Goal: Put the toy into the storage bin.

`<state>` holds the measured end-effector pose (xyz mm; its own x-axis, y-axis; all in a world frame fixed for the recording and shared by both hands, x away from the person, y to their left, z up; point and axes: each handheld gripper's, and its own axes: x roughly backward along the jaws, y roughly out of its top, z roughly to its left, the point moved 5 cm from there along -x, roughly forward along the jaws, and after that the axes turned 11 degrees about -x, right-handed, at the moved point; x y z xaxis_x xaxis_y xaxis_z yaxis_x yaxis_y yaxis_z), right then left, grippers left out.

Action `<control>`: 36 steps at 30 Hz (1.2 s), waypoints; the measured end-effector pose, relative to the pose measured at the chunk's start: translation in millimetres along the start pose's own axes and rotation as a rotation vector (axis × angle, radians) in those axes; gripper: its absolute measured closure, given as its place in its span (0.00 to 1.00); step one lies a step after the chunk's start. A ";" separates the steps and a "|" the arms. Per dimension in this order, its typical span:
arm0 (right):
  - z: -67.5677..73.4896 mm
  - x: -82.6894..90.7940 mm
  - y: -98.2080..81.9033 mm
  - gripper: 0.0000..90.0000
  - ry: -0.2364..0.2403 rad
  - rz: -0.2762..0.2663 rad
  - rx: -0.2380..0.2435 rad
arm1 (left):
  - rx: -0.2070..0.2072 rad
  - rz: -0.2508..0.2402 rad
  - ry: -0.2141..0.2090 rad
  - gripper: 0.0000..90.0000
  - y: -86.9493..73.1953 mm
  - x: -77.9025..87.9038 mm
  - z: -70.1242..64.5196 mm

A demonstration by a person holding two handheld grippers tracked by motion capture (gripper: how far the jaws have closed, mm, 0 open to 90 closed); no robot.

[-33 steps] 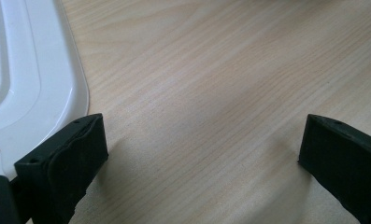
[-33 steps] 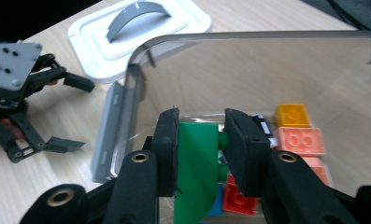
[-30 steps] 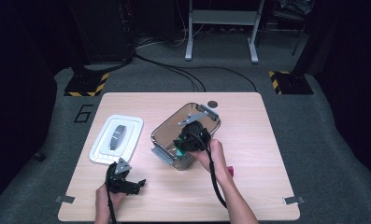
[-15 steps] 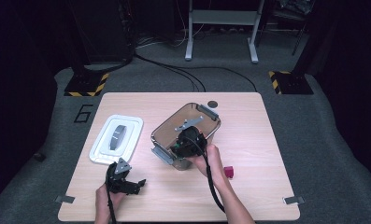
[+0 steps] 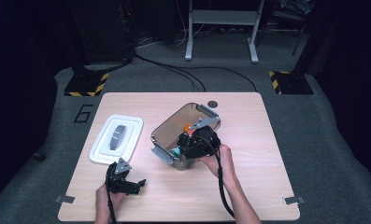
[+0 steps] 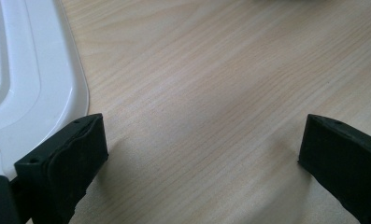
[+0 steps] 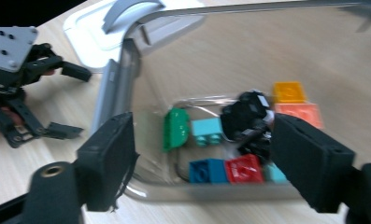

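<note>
Bench [image 5: 267, 186]: pale wood top, two grippers at work. Box [image 5: 167, 128]: clear, brown-tinted, lidless, grey clips on its rim, set askew at the bench's middle, its near corner pointing to the near edge. Contents, seen in the right gripper view: green brick [image 7: 176, 128] on edge, light blue brick [image 7: 207, 132] just beside it, blue brick [image 7: 206, 170] and red brick [image 7: 243, 169] side by side against the near wall, orange brick [image 7: 289, 92] and a salmon brick [image 7: 304, 113] farther back, with a black part [image 7: 248, 114] among them, blurred and not made out. Right gripper [image 5: 192, 148]: held in the person's right hand [image 5: 220, 158], over the box's near corner, pointing down into it; its jaws have just been opening and now stand wide, nothing between the pads; the bricks lie beyond and below them. Left gripper [image 5: 129, 185]: near the bench's near-left corner, low over bare wood, jaws wide and empty. Lid [image 5: 117, 140]: white, with a grey handle [image 5: 119, 136], flat on the left half of the bench, well apart from the box; its corner lies just beside the left gripper's left jaw in the left gripper view. A small dark disc [image 5: 213, 103] lies near the far edge, behind the box.
</note>
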<state>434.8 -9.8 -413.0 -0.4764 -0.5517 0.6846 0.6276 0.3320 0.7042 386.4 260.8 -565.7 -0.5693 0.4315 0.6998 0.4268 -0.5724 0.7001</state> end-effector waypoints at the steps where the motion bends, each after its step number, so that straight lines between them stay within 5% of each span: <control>1: -3.9 4.7 -1.8 0.20 -0.011 -0.013 0.000 | 0.000 0.000 0.000 0.01 0.0 0.0 0.0; 15: -58.8 50.2 -49.4 0.08 -0.145 -0.051 -0.098 | 0.000 0.000 0.000 0.01 0.0 0.0 0.0; 27: -92.3 18.7 -114.5 0.00 -0.270 0.116 -0.209 | 0.000 0.000 0.001 0.01 0.1 0.0 0.0; 36: -97.7 3.9 -138.8 0.33 -0.306 0.161 -0.284 | 0.000 0.001 0.001 0.01 0.0 0.0 0.0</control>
<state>406.0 -132.8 -526.4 -0.4925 -0.2446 0.8353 0.8323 0.1481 0.5341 386.4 260.7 -565.7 -0.5695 0.4308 0.7001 0.4273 -0.5725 0.6998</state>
